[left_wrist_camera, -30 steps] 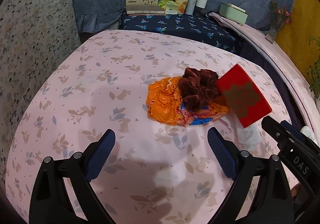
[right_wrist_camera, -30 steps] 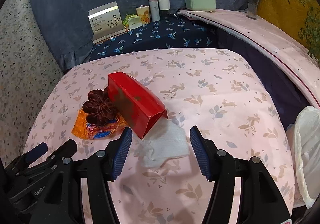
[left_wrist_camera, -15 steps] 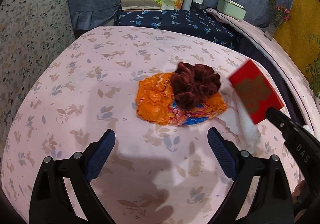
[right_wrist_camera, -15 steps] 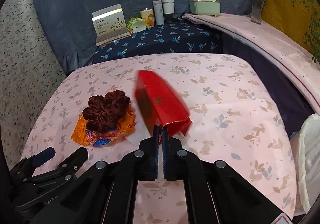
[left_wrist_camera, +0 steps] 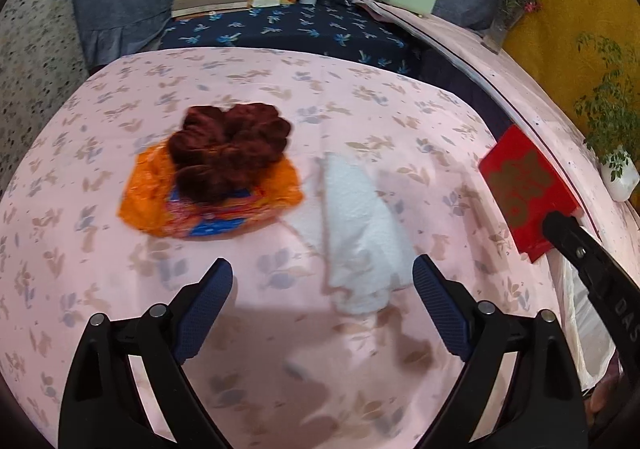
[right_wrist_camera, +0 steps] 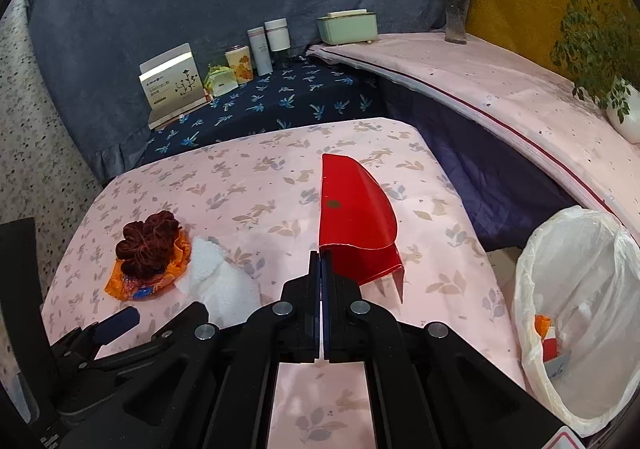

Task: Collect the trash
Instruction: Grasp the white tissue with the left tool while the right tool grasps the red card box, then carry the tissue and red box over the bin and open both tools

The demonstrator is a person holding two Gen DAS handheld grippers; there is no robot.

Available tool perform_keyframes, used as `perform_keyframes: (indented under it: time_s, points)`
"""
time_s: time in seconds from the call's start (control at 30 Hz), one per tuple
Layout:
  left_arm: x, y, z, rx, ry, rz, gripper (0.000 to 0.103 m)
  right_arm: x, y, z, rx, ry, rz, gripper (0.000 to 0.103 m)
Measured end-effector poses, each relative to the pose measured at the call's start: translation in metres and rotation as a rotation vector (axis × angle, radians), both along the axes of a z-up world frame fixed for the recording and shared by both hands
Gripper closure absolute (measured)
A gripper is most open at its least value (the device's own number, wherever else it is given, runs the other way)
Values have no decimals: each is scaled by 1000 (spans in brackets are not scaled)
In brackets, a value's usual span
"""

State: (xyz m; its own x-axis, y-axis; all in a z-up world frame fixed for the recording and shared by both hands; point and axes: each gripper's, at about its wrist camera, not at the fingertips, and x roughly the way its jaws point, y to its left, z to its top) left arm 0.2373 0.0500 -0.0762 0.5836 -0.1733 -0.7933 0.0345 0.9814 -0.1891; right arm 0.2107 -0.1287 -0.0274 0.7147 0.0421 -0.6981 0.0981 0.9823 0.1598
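My right gripper (right_wrist_camera: 322, 261) is shut on the edge of an open red box (right_wrist_camera: 354, 225) and holds it above the pink tablecloth; the box also shows at the right of the left wrist view (left_wrist_camera: 524, 189). My left gripper (left_wrist_camera: 322, 289) is open and empty, just above a crumpled white tissue (left_wrist_camera: 360, 225), also seen in the right wrist view (right_wrist_camera: 218, 277). An orange snack wrapper (left_wrist_camera: 200, 201) lies left of the tissue with a dark red scrunchie (left_wrist_camera: 228, 147) on top. A white-lined trash bin (right_wrist_camera: 580, 305) stands at the table's right edge.
A pink floral tablecloth (left_wrist_camera: 120, 289) covers the table. Behind it a dark blue cloth (right_wrist_camera: 280, 101) bears a white box (right_wrist_camera: 172, 85), cans and bottles (right_wrist_camera: 266, 45) and a green case (right_wrist_camera: 348, 25). A vase (right_wrist_camera: 456, 13) and a plant (right_wrist_camera: 600, 61) stand on the right ledge.
My right gripper closed on the red box, lifted it and carried it right toward the bin, uncovering the tissue. My left gripper moved right, over the tissue.
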Motion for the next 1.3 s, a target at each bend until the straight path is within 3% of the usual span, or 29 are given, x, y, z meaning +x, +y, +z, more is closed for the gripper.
perform_keyframes:
  time_s: [0.1,0.3,0.47,0.53,0.93,1.3]
  points:
    - [11,-17,-7,18,15,-13,23,-5,-14,-3,11,3,-15,102]
    - [23,-39,-20,54,39,-23,44,-12,-33,-8,16,7,-32,102]
    - [21,-55,-18,75,30,-65,77,-15,-42,-13,33,13,-39,102]
    - [20,-61,-17,77,32,-81,83,-17,-45,-13,36,11,-41,102]
    - [-8,-107,15,73,-23,-160,85,-41,-80,7,53,-44,-96,102]
    - [-39,-180,35,90,-63,-287,85,-80,-143,23,55,-84,-207,102]
